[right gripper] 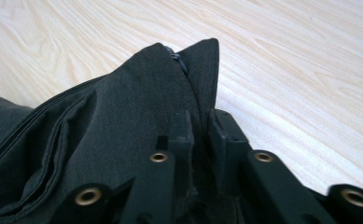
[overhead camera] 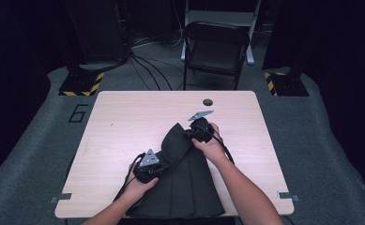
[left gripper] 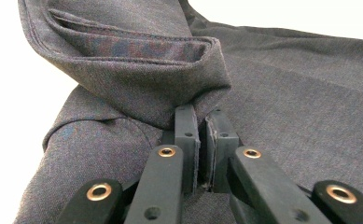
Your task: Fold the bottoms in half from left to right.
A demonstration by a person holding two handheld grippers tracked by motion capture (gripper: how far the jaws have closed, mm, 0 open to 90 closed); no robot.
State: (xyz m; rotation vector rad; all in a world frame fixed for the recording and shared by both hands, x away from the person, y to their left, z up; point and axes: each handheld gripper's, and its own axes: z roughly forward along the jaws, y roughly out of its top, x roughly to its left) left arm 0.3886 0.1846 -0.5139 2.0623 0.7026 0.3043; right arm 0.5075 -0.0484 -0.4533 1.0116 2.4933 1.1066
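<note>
Fabric: dark grey-black woven garment (overhead camera: 180,173), pleated panels fanning toward near table edge, upper part bunched and folded over.
Garment position: near half of light wood table (overhead camera: 124,117), lower hem at the near edge, folded top pointing toward table centre.
Left gripper (overhead camera: 159,164): at garment's left side, midway up; jaws nearly together, pinching a fold of cloth.
Left gripper view: left gripper (left gripper: 202,140) clamped under a turned-over hem or waistband edge (left gripper: 137,51); fabric reads grey here, stitched seam along the fold.
Right gripper (overhead camera: 189,133): at garment's far tip, right of the fold; jaws close together, pinching cloth.
Right gripper view: right gripper (right gripper: 201,133) with thin cloth layer between pads; raised peak of fabric (right gripper: 202,56) just beyond tips, small zipper end (right gripper: 177,58) at the seam.
Right jaw motion: no earlier frame, nothing to state beyond closed on cloth.
Hands: left hand (overhead camera: 140,185) wrapped round gripper body from below; right hand (overhead camera: 213,145) gripping from the right, forearm crossing garment's right edge.
Surroundings: round hole (overhead camera: 208,101) in table near far edge, folding chair (overhead camera: 215,47) beyond table, cables on floor.
</note>
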